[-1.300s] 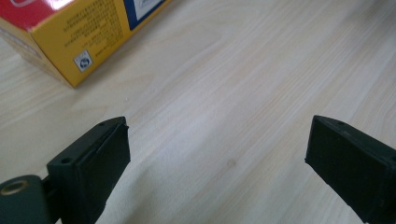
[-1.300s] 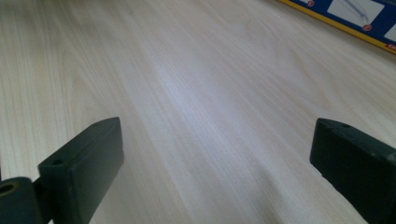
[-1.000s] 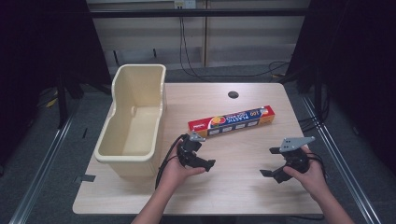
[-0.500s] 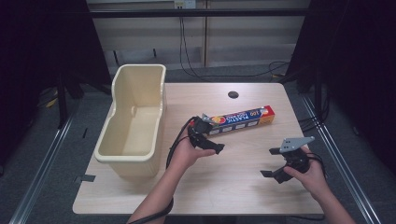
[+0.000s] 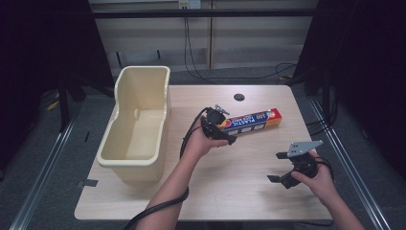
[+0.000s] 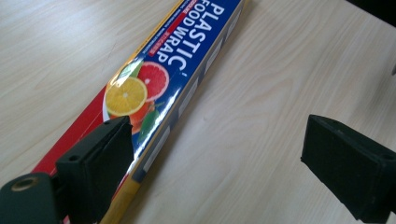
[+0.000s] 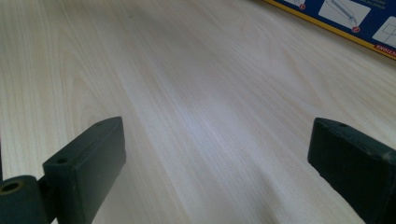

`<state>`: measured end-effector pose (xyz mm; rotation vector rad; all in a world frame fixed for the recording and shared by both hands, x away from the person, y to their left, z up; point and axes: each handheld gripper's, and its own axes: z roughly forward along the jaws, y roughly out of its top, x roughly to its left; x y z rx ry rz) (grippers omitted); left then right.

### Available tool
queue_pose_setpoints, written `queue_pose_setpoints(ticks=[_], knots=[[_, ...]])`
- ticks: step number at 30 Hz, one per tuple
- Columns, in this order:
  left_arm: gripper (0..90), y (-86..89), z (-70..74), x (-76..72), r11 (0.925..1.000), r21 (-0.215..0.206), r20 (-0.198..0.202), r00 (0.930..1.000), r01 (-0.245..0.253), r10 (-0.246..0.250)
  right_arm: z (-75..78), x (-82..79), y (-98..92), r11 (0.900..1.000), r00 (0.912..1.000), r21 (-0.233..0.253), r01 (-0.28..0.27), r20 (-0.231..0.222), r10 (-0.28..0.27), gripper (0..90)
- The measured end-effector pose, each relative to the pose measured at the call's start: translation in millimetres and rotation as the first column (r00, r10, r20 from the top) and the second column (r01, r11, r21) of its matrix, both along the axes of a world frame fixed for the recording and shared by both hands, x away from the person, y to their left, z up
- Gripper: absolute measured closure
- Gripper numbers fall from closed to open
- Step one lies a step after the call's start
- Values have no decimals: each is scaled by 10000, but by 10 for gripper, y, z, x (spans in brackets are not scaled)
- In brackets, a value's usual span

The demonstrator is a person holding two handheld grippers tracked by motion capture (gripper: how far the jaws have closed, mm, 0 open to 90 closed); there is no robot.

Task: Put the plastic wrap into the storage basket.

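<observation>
A long plastic food wrap box (image 5: 253, 120), blue and red with citrus fruit printed on it, lies flat on the wooden table (image 5: 225, 191). My left gripper (image 5: 221, 128) is open at the box's left end; in the left gripper view one jaw overlaps the box (image 6: 159, 79) and the other stands over bare wood to its side. My right gripper (image 5: 283, 167) is open near the table's front right, apart from the box, with only wood between its jaws; a corner of the box (image 7: 345, 18) shows far off.
A tall cream plastic bin (image 5: 136, 124) stands on the table's left side, nothing visible inside it. A dark round hole (image 5: 239, 97) is in the tabletop behind the box. Cables (image 5: 158, 211) trail from the left gripper along the forearm.
My left gripper has travelled away from the front of the table and to the right, reaching the box's left end. The right gripper has stayed in place.
</observation>
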<state>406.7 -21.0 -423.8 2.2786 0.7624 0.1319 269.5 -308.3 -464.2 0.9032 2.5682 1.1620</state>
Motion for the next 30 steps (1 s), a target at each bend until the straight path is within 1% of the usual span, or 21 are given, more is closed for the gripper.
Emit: queue_pose_setpoints(ticks=[3, 4, 5, 7, 9, 10, 11, 14, 15, 16, 17, 18, 19, 21, 22, 23, 24, 25, 26, 27, 30], knots=[[89, -27, 4, 62, 9999, -33, -54, 9999, -108, 108, 5, 1, 2, 10000, 10000, 56, -56, 7, 56, 41], [89, -39, 2, 80, 9998, -81, -7, 9998, -178, 178, 7, 0, 1, 10000, 10000, 42, -65, 41, 65, 41], [89, -46, 10, 96, 9999, 46, 14, 9999, -154, 154, 9, -1, 1, 10000, 10000, 58, -58, 45, 57, 41], [89, -59, 20, 130, 9998, 143, 60, 9999, -148, 147, 10, 1, 1, 10000, 10000, 70, -59, 54, 59, 41], [88, -67, 22, 164, 9998, 199, -31, 10000, -86, 87, 11, 2, 2, 10000, 10000, 90, -31, 67, 30, 41], [88, -75, 14, 177, 9996, 216, -31, 9998, -181, 181, 11, 2, 2, 10000, 10000, 90, -31, 67, 30, 41], [87, -85, -1, 193, 9997, 86, -19, 9997, -237, 237, 11, 2, 2, 10000, 10000, 91, -26, 71, 25, 40], [87, -106, -33, 238, 9995, 64, -17, 9995, -302, 302, 15, 2, 0, 9999, 9999, 89, -67, 108, 66, 40], [87, -114, -43, 268, 9995, 197, 67, 9997, -227, 226, 19, 2, -3, 9999, 9999, 121, -110, 125, 108, 41], [87, -114, -43, 268, 9995, 197, 67, 9997, -227, 226, 19, 2, -3, 9999, 9999, 121, -110, 125, 108, 41], [87, -127, -61, 300, 9994, 305, 57, 9998, -169, 167, 18, 3, -2, 9999, 9999, 120, -100, 141, 98, 40], [87, -127, -61, 300, 9994, 305, 57, 9998, -169, 167, 18, 3, -2, 9999, 9999, 120, -100, 141, 98, 40], [87, -139, -80, 312, 9995, 200, 60, 9997, -257, 256, 16, 4, 1, 9998, 9998, 124, -127, 135, 125, 41], [87, -142, -109, 350, 9994, 253, -48, 9997, -239, 241, 12, 2, 11, 9999, 9999, 123, -93, 79, 92, 41], [86, -157, -133, 361, 9993, 117, -106, 9993, -354, 356, 10, 1, 14, 9999, 9999, 98, -96, 43, 96, 40], [86, -161, -151, 378, 9992, 233, -89, 9994, -333, 335, 9, 1, 18, 9999, 9999, 87, -133, 46, 133, 41], [86, -169, -168, 395, 9992, 251, -154, 9994, -310, 314, 9, 1, 18, 9999, 9999, 87, -133, 46, 133, 41], [83, -182, -191, 406, 9991, 157, -181, 9990, -399, 402, 11, 4, 16, 9999, 9999, 86, -138, 76, 137, 41], [83, -182, -203, 423, 9991, 290, -223, 9992, -319, 326, 11, 4, 16, 9999, 9999, 86, -138, 76, 137, 41], [83, -192, -230, 442, 9985, 394, -196, 9990, -391, 398, 13, 5, 9, 9999, 9999, 106, -113, 59, 112, 41], [84, -203, -255, 462, 9985, 297, -77, 9989, -470, 473, 6, 10, -2, 9998, 9999, 134, -116, 26, 116, 41]])
